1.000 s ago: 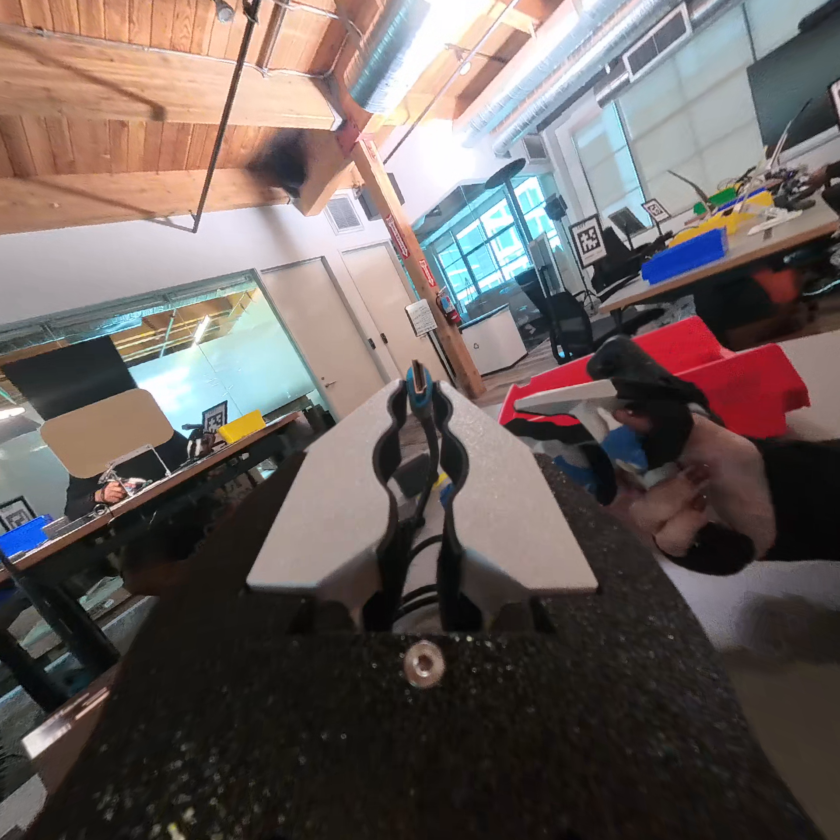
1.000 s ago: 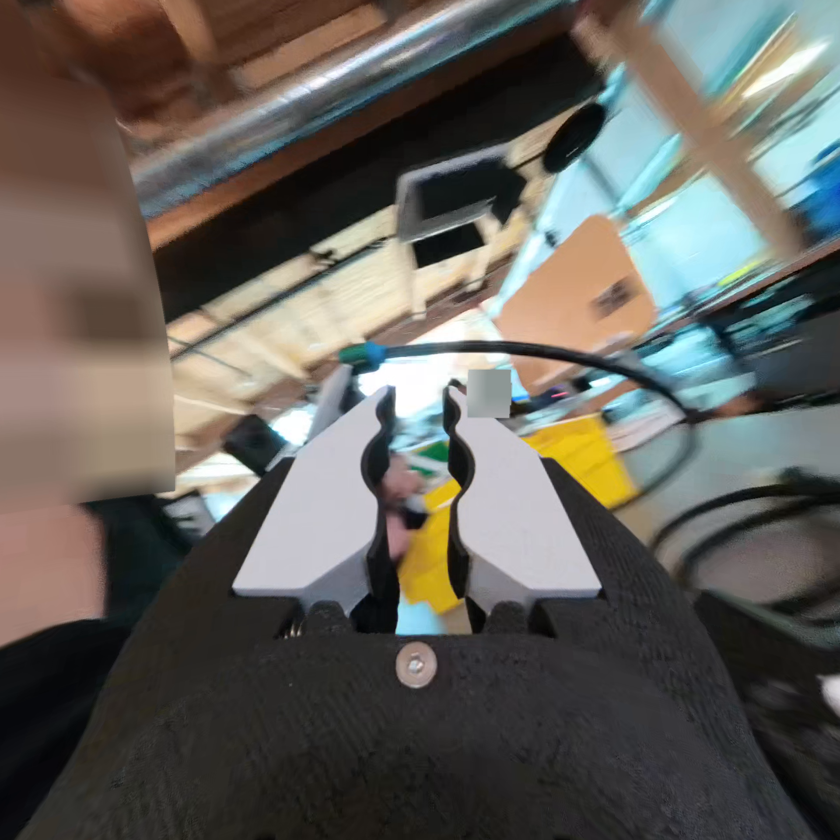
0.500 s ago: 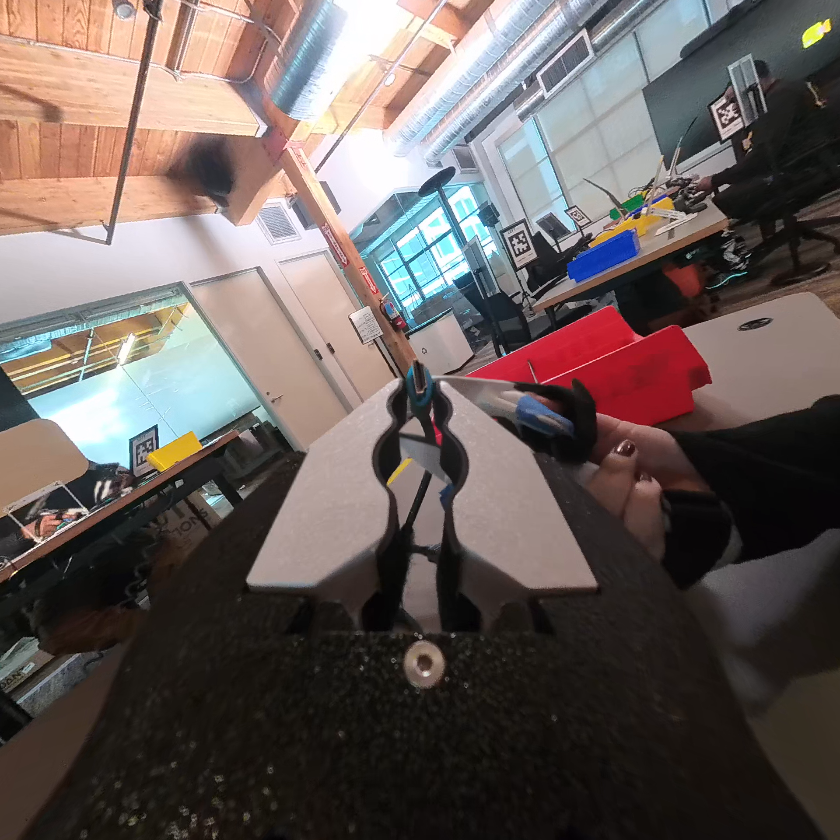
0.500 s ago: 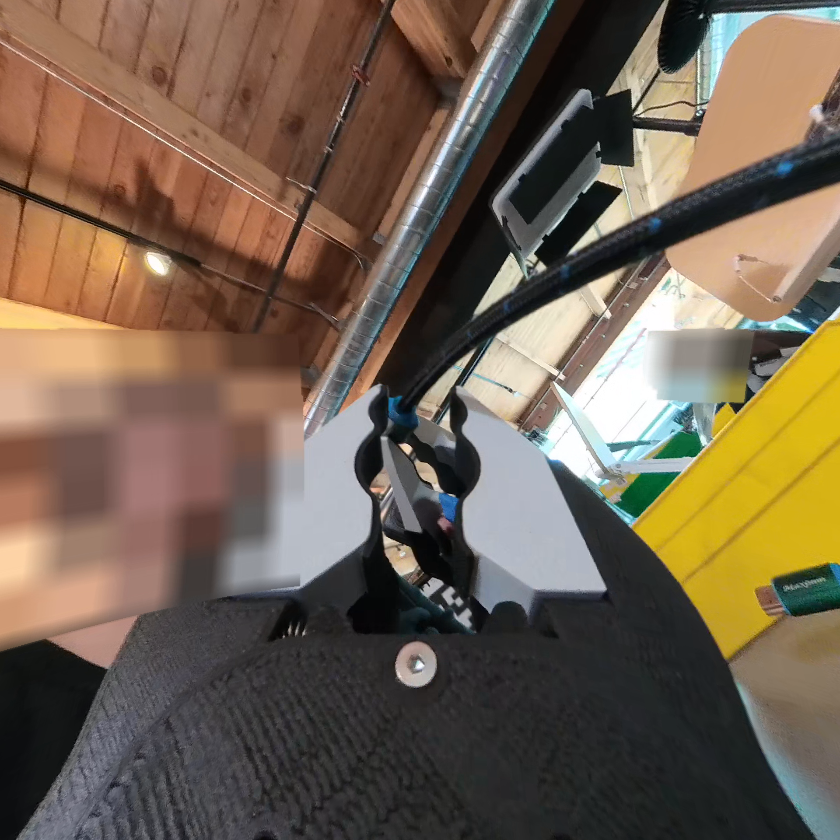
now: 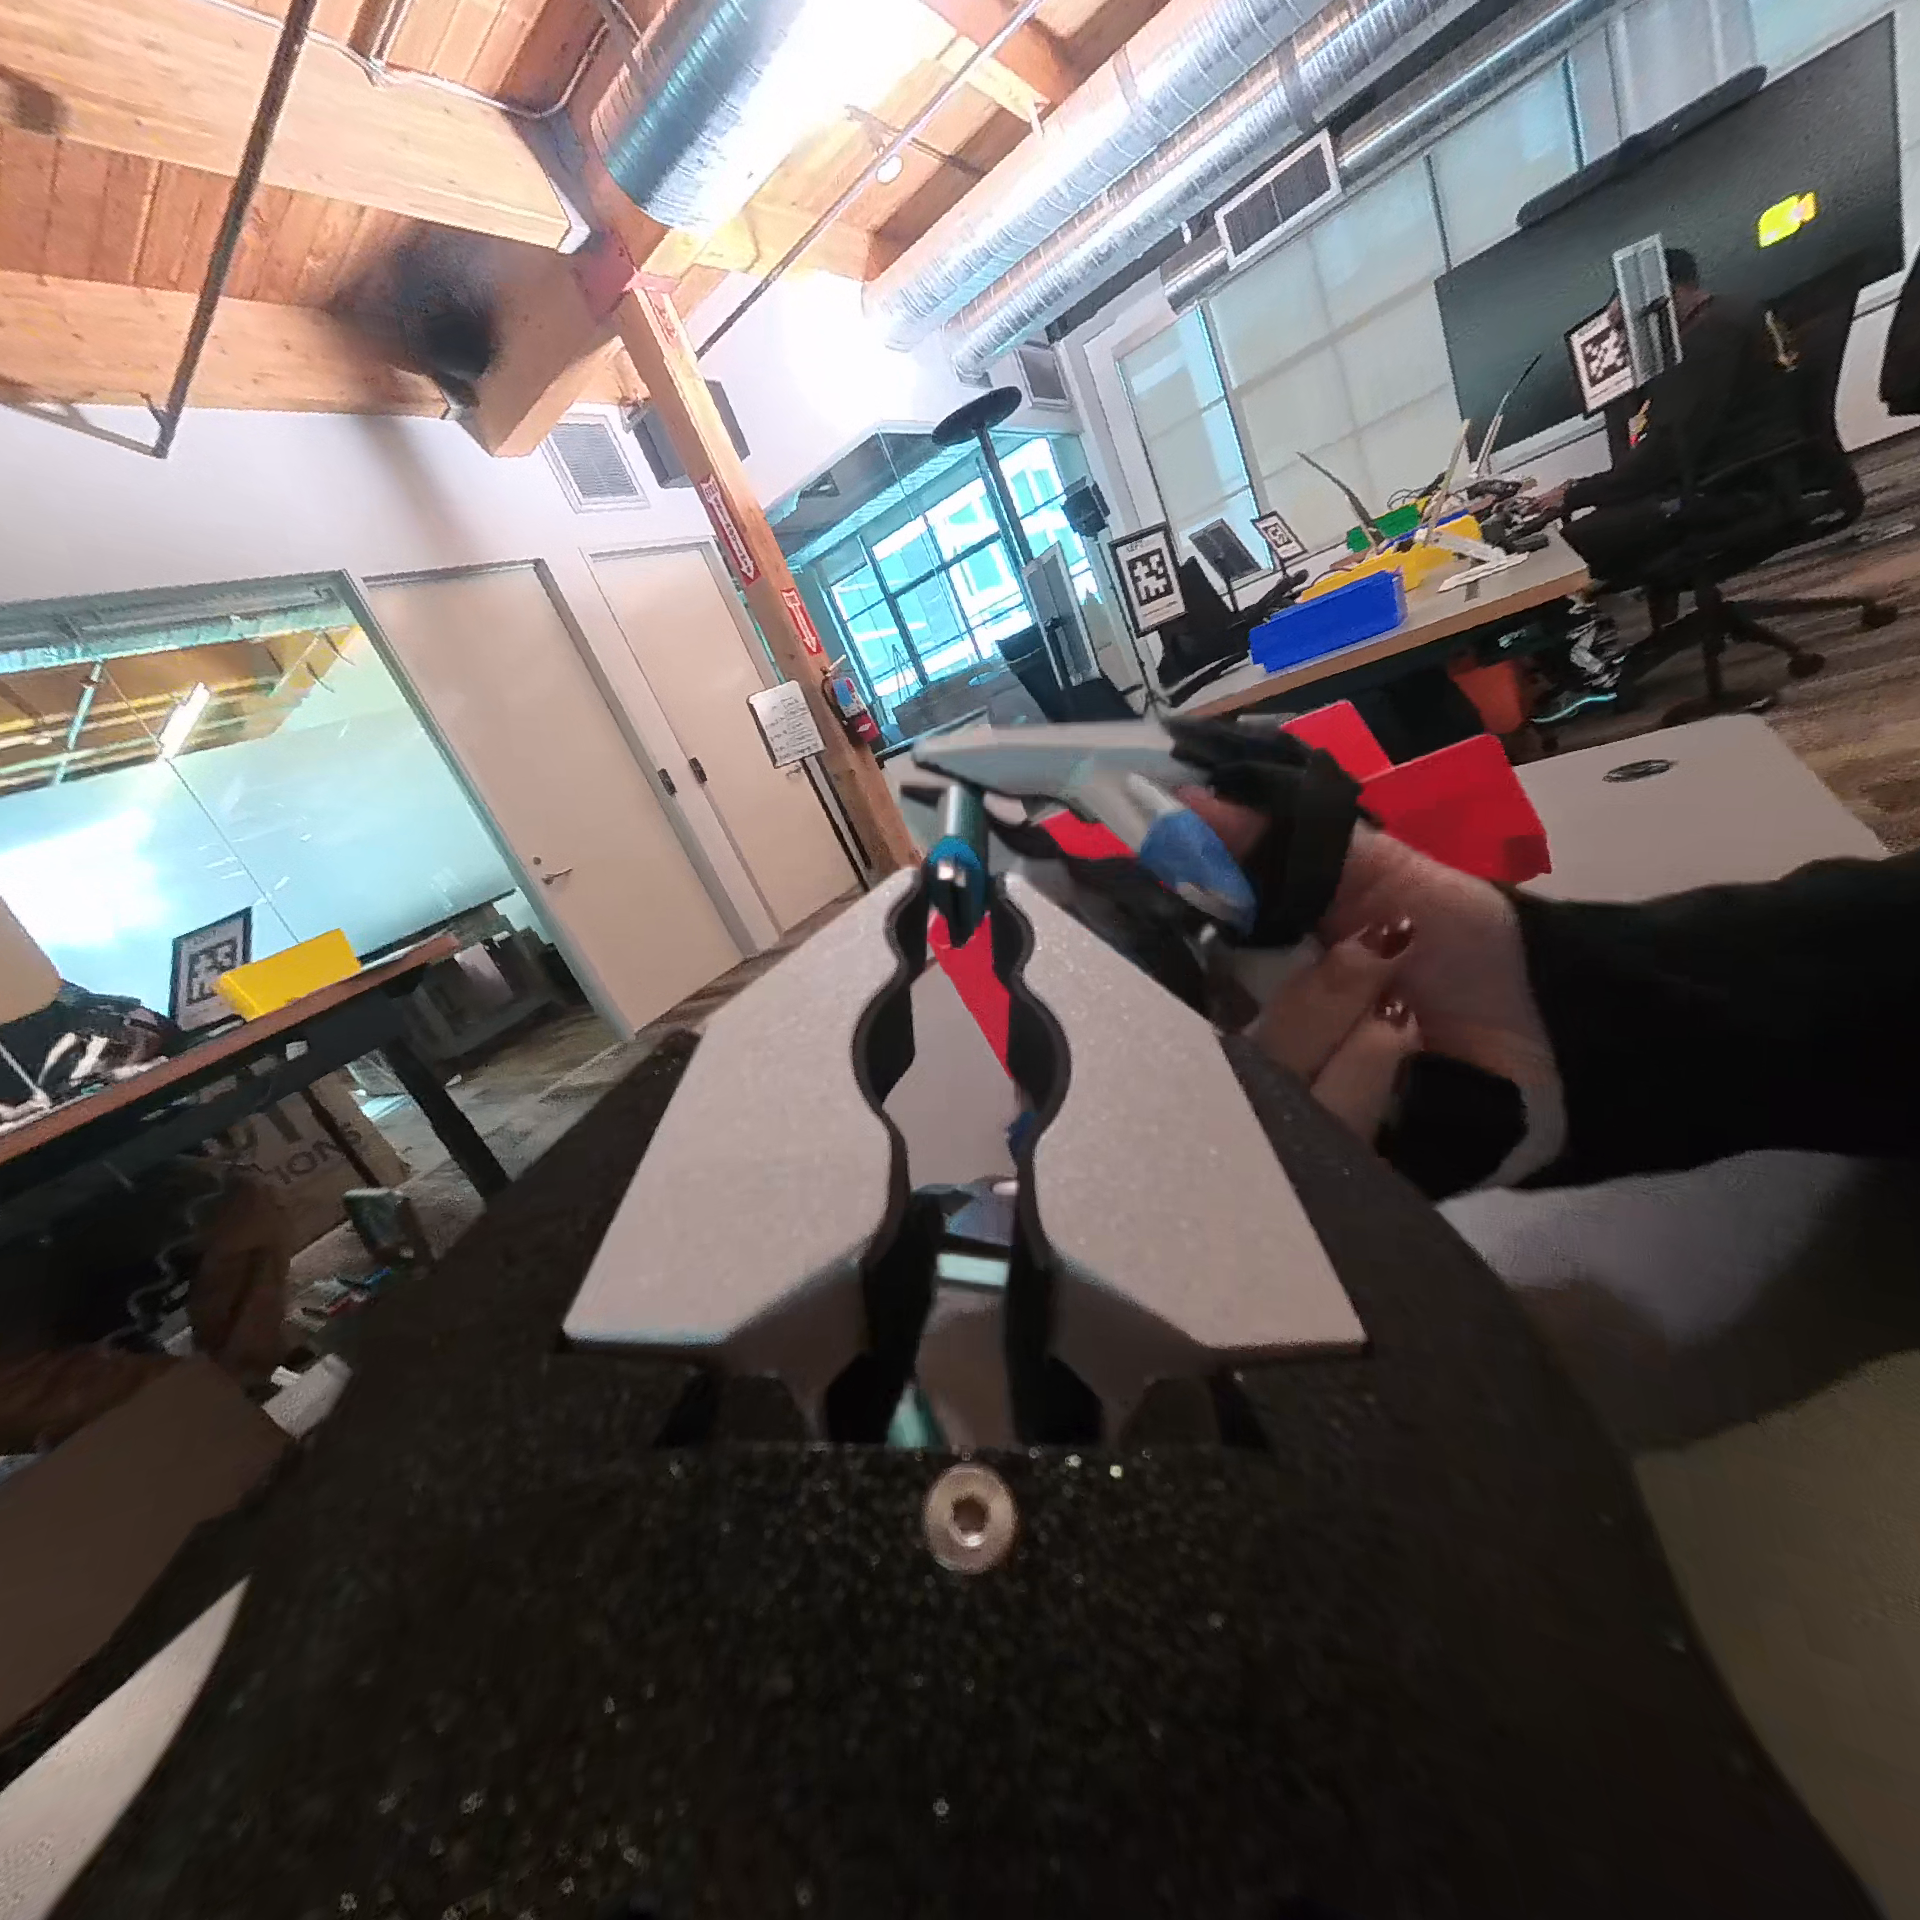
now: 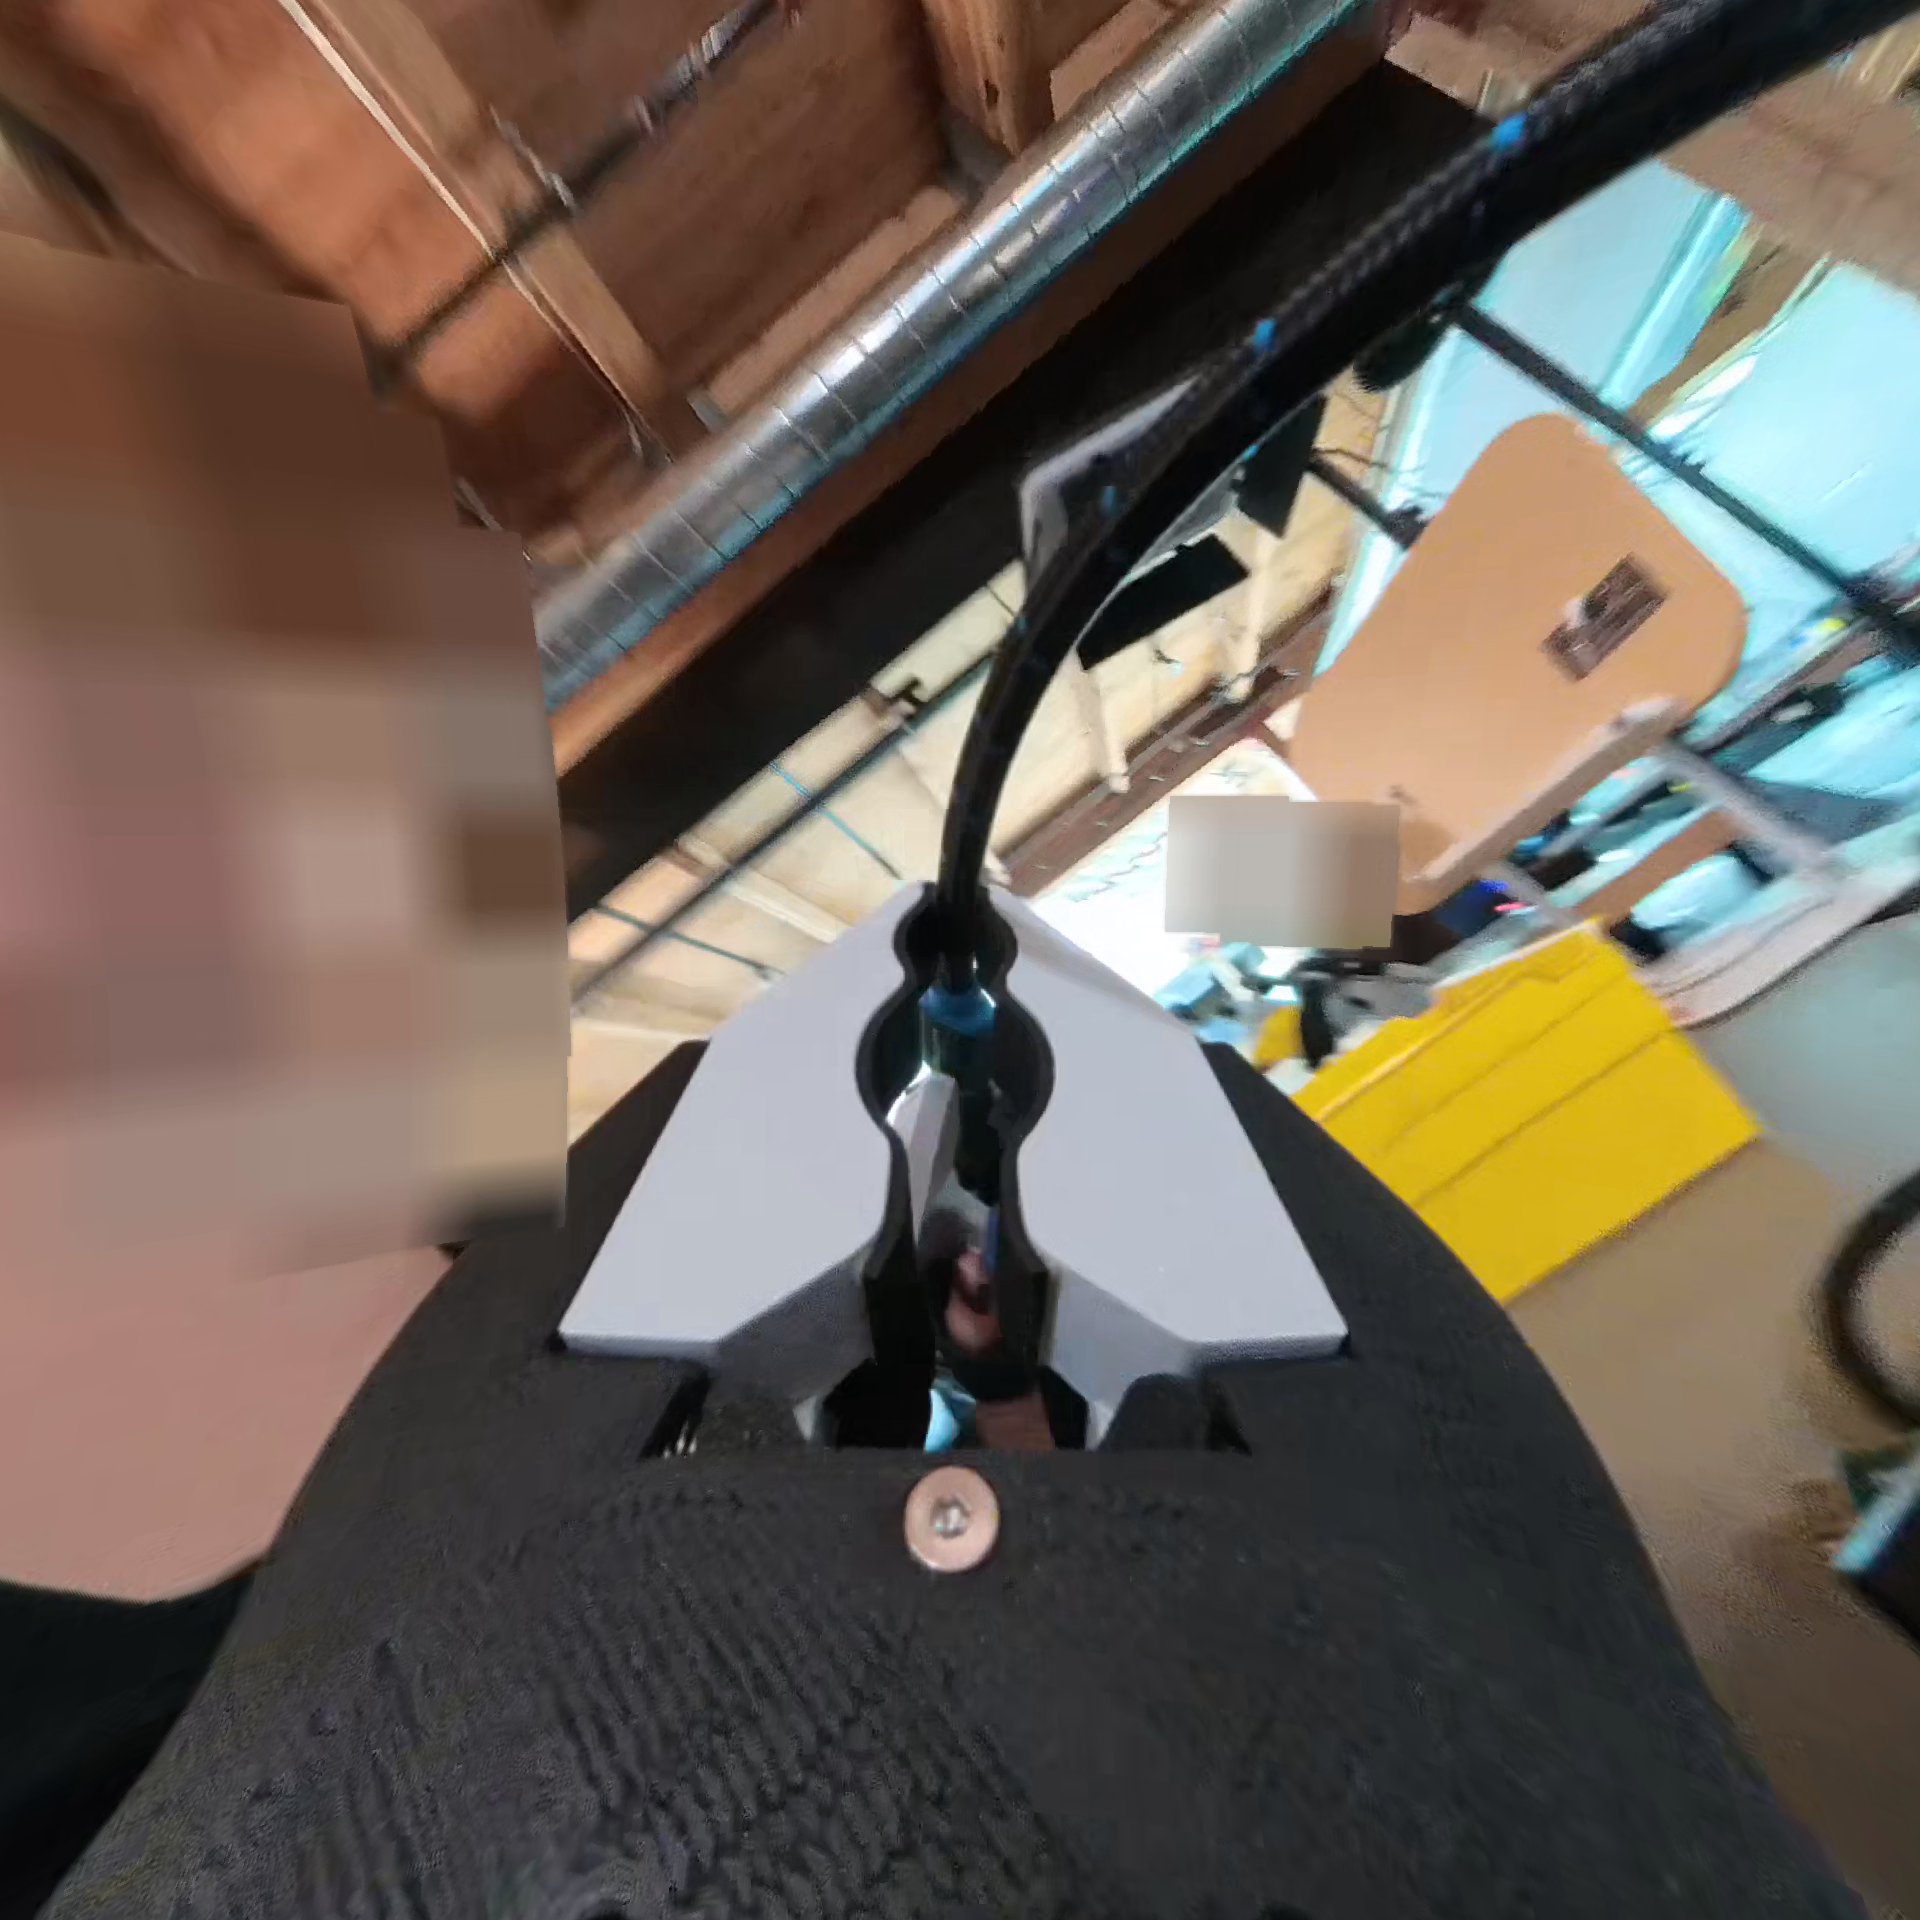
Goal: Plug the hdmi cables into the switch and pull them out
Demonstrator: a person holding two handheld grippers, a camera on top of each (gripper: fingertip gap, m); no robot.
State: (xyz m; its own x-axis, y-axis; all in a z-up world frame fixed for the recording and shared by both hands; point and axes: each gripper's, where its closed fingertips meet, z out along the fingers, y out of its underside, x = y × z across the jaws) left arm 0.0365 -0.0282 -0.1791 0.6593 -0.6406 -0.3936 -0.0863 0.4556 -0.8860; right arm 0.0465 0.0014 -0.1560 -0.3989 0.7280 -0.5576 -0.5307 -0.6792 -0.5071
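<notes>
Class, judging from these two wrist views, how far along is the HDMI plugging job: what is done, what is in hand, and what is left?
Done: an HDMI plug is off the table, pinched at the left gripper tips. In hand: the right gripper closes on its black cable just behind the plug's blue collar, which looks like a handover or regrip. Left: no switch is visible in either view, so plugging in and pulling out appear still ahead.

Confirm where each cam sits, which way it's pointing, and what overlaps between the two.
Left wrist view: sits on the left tool, tilted up across the office toward doors and ceiling; shows its fingers gripping a blue-collared HDMI plug, plus the right tool and hand.
Right wrist view: sits on the right tool, aimed steeply up at ceiling ducts; shows its fingers closed on the braided cable.
Shared: the same plug and cable.
</notes>
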